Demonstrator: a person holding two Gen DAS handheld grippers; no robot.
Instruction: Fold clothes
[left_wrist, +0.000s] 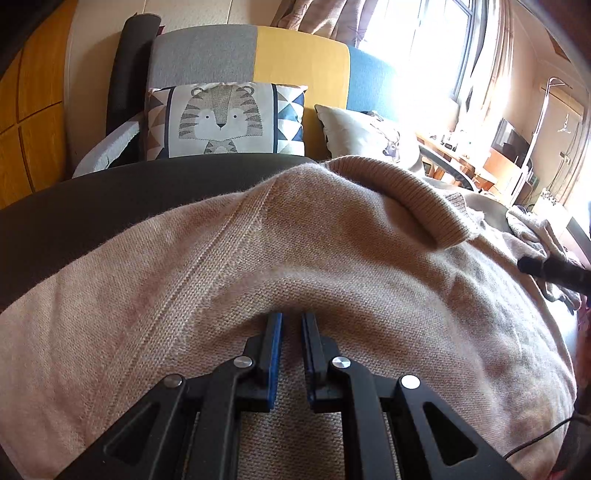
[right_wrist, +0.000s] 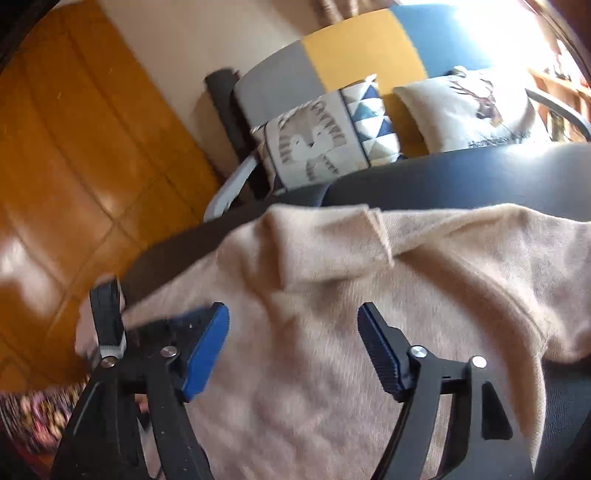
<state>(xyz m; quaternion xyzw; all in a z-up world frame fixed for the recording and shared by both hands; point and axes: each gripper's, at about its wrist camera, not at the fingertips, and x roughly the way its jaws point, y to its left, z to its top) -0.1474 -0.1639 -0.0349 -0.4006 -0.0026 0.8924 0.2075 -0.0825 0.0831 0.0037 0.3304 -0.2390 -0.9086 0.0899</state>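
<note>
Lying spread over a dark, leather-like padded surface (right_wrist: 461, 177), the beige knitted sweater (left_wrist: 295, 240) fills most of both wrist views, its ribbed collar (left_wrist: 417, 199) folded over toward the far edge. Left tongs (left_wrist: 291, 325): blue-padded fingers drawn nearly together, pinching a raised fold of the sweater at its near edge. Right tongs (right_wrist: 293, 314): jaws standing wide apart above the sweater, nothing between the blue pads (right_wrist: 380, 350); this view is blurred. In the right wrist view a folded flap of the knit (right_wrist: 325, 240) lies toward the far left corner of the padded surface. Behind that surface stands a grey, yellow and blue panelled sofa (left_wrist: 303, 62) carrying a tiger-print cushion (left_wrist: 221, 118) and a white deer-print cushion (left_wrist: 369, 133). Orange wooden floor (right_wrist: 74, 147) shows beyond the left edge.
</note>
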